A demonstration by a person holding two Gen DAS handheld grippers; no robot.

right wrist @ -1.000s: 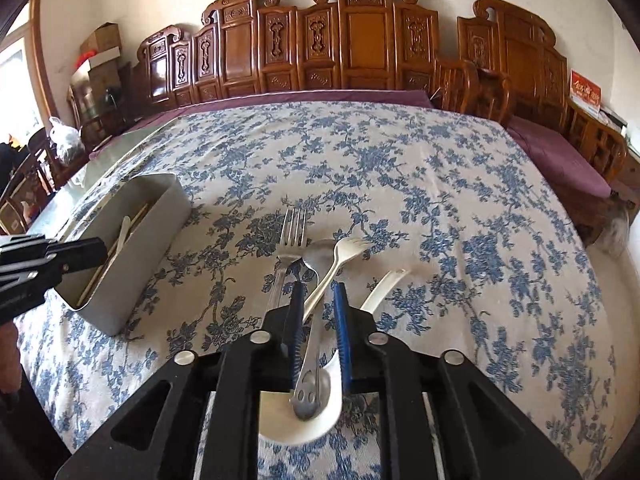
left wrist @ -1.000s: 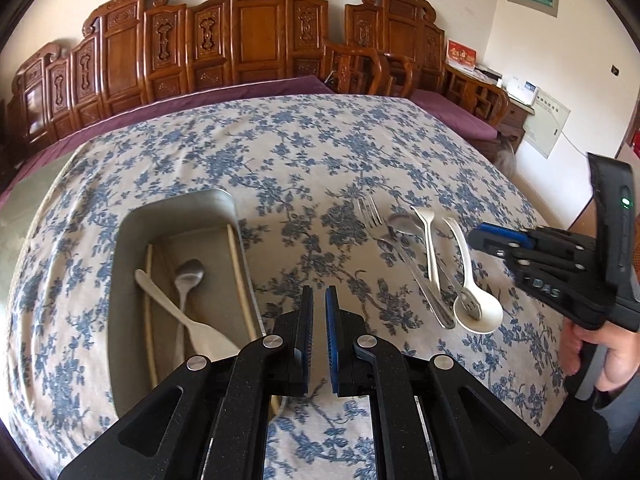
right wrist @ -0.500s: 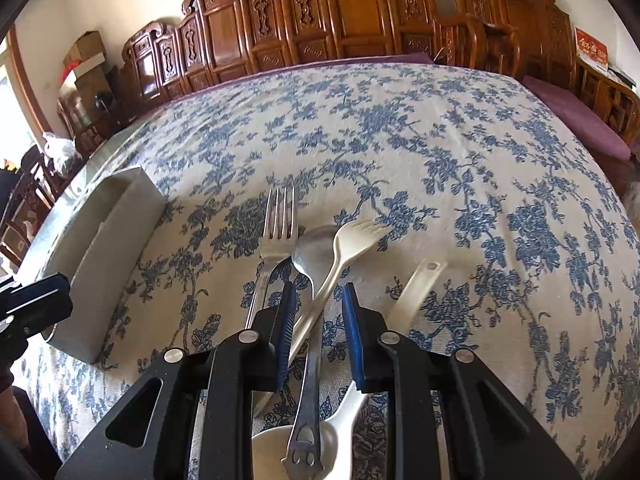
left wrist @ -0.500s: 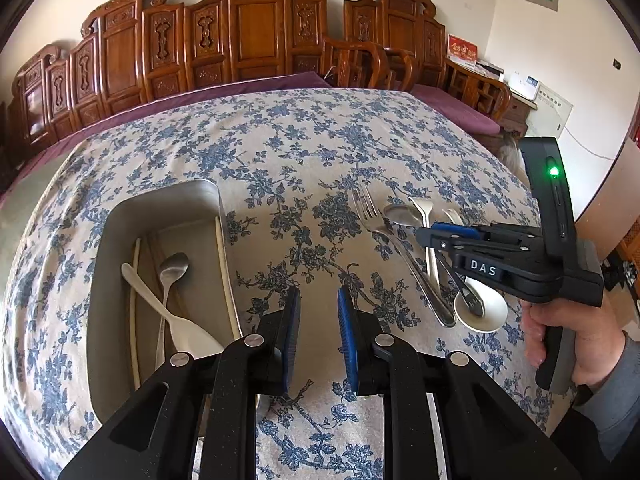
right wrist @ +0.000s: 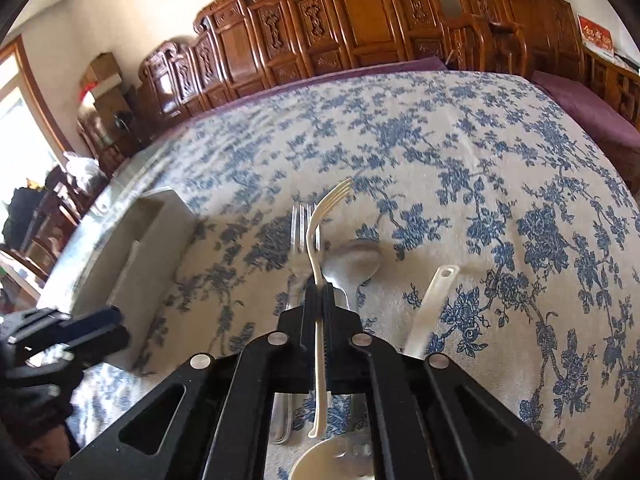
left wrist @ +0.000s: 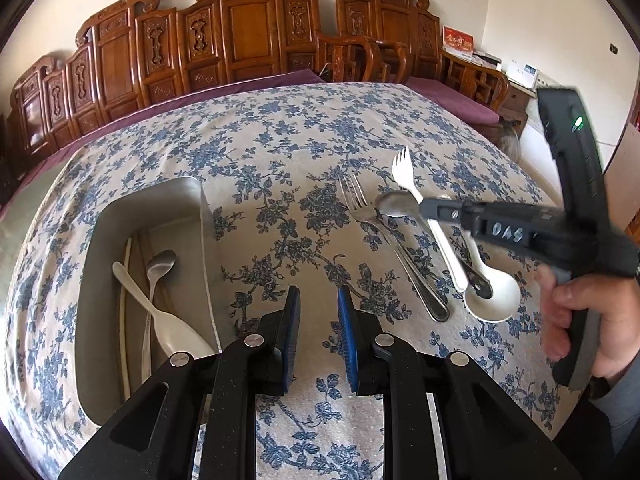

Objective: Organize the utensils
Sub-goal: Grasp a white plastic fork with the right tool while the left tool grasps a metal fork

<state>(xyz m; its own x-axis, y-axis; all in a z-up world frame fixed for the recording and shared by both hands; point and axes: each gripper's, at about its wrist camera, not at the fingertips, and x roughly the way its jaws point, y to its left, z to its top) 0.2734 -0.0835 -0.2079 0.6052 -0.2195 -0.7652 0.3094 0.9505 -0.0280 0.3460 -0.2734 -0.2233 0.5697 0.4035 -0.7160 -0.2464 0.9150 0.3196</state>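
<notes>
Right tool (right wrist: 319, 288) has just closed on the white plastic fork (right wrist: 320, 240) mid-frame; left tool (left wrist: 318, 312), lower centre, stands apart, empty.

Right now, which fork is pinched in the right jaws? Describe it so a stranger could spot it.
On the blue-flowered tablecloth, right of the metal tray, lies a cluster of cutlery. The cream plastic fork is clamped in the right gripper. Unlike the steel fork beside it, it is pale, matte and lifted, tines raised.

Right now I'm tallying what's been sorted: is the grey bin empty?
No. The grey bin already holds a white spoon, a metal spoon and long pale sticks along its wall.
</notes>
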